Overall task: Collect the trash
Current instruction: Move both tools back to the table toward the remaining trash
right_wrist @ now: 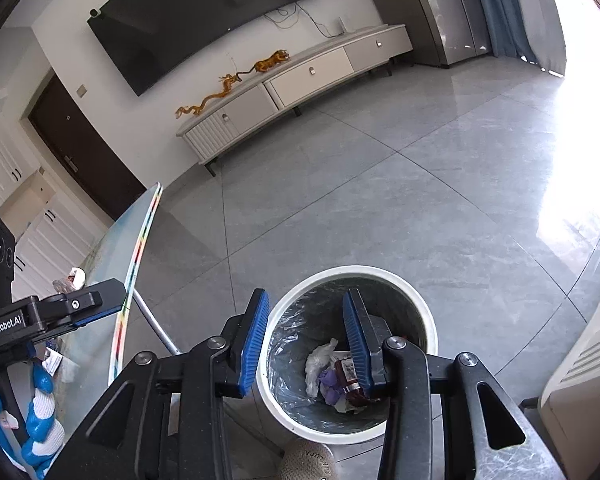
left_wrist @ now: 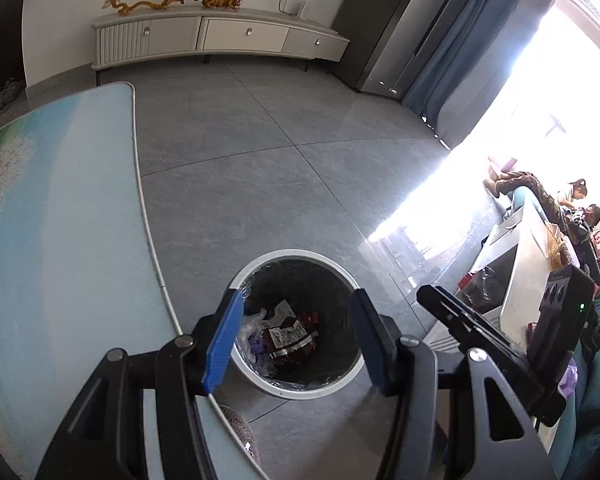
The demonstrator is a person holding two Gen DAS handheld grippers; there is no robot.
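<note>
A round white trash bin (left_wrist: pixel 342 274) with a plastic liner stands on the grey tile floor; it also shows in the right wrist view (right_wrist: pixel 428 320). Inside lie a dark red wrapper (left_wrist: pixel 290 340), white plastic (right_wrist: pixel 318 364) and a purple scrap (right_wrist: pixel 330 384). My left gripper (left_wrist: pixel 296 344) is open and empty, held above the bin. My right gripper (right_wrist: pixel 306 344) is open and empty, also above the bin, and shows at the right of the left wrist view (left_wrist: pixel 460 320). The left gripper shows at the left of the right wrist view (right_wrist: pixel 96 308).
A glass table with a blue patterned top (left_wrist: pixel 60 216) stands left of the bin. A crumpled wrapper (right_wrist: pixel 70 280) lies on it. A white TV cabinet (left_wrist: pixel 220 38) is at the far wall. A low white table (left_wrist: pixel 528 264) and sofa are right. A knitted stool (right_wrist: pixel 308 462) sits below.
</note>
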